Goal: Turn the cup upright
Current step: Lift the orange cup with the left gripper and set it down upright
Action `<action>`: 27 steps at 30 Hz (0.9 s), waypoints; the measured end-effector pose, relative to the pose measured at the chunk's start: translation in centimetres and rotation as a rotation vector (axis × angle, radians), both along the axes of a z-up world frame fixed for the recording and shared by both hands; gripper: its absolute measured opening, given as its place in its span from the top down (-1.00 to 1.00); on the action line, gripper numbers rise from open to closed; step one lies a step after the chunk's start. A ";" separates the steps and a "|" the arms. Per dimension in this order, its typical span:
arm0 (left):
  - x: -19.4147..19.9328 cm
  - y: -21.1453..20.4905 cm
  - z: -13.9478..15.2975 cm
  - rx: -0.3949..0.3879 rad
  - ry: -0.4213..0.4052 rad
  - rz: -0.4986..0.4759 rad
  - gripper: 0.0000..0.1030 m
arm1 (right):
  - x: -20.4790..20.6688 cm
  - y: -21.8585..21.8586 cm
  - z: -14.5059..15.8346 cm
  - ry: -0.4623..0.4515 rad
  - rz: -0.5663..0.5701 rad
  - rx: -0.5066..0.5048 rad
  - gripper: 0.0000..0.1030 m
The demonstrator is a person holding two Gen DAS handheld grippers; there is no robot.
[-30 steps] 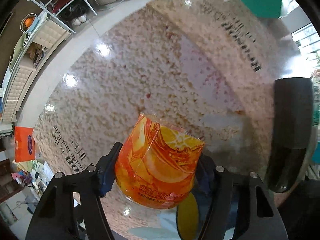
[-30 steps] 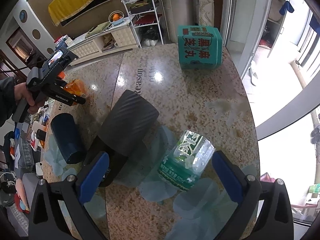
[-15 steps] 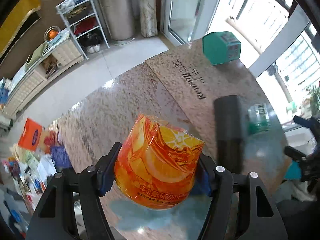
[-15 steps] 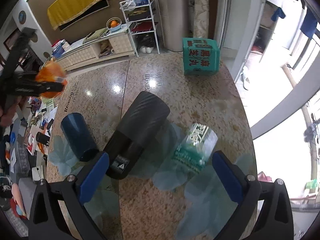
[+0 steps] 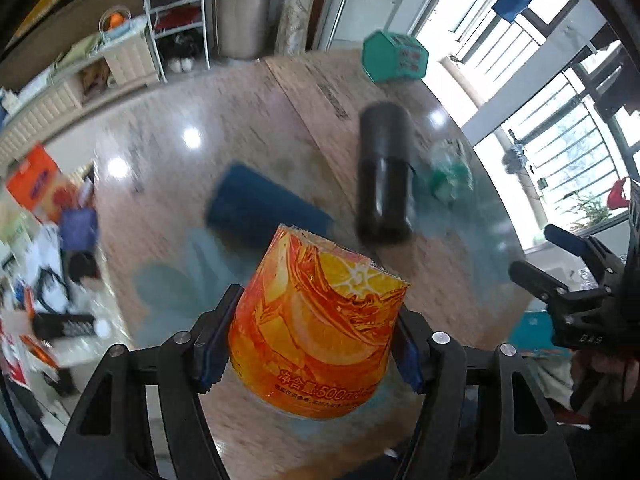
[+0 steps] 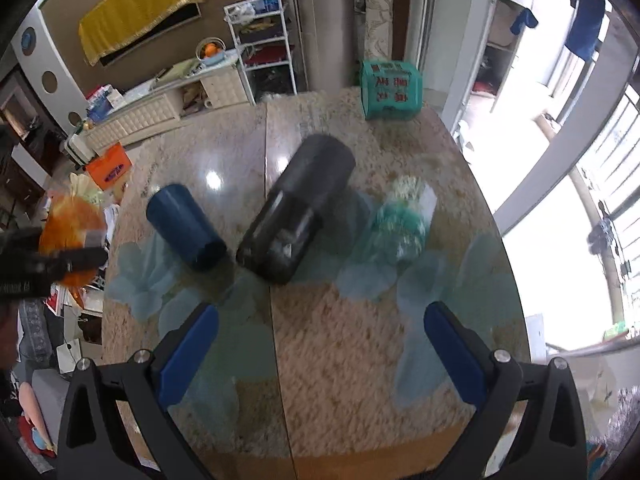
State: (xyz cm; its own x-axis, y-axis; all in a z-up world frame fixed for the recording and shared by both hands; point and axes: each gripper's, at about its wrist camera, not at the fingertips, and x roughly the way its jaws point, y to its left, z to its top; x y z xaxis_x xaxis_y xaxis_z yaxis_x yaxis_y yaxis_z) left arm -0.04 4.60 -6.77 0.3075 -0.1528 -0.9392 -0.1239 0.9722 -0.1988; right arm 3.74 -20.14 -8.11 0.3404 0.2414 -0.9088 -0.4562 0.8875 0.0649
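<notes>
My left gripper (image 5: 310, 350) is shut on an orange cup (image 5: 316, 328) with an orange-slice wrapper and holds it in the air above the table; the cup also shows blurred at the left of the right wrist view (image 6: 70, 226). My right gripper (image 6: 320, 354) is open and empty above the table's near side, and shows at the right of the left wrist view (image 5: 560, 276). A dark blue cup (image 6: 186, 230) lies on its side on the table. A large black cup (image 6: 298, 208) lies on its side beside it.
A clear green-labelled bottle (image 6: 404, 220) lies right of the black cup. A teal box (image 6: 390, 90) stands at the table's far edge. The marble table (image 6: 360, 344) has a rounded edge on the right. Shelves and clutter stand on the floor to the left.
My left gripper has lifted the orange cup high and swung back, so the blue and black cups are now in its view. My right gripper has pulled back and up from the table.
</notes>
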 end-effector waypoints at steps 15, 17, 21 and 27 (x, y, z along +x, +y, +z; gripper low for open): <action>-0.7 -9.3 -9.4 -0.112 0.175 0.214 -0.39 | -0.5 -3.1 -3.1 0.062 0.043 -0.084 -1.00; -0.3 -9.9 -11.2 -0.127 0.213 0.246 -0.39 | -0.2 -3.4 -3.5 0.065 0.058 -0.091 -1.00; 0.3 -10.7 -13.2 -0.098 0.224 0.290 -0.39 | 0.4 -4.3 -4.1 0.080 0.074 -0.088 -1.00; 0.7 -12.3 -14.7 -0.052 0.209 0.301 -0.40 | 1.0 -5.1 -4.9 0.101 0.115 -0.097 -1.00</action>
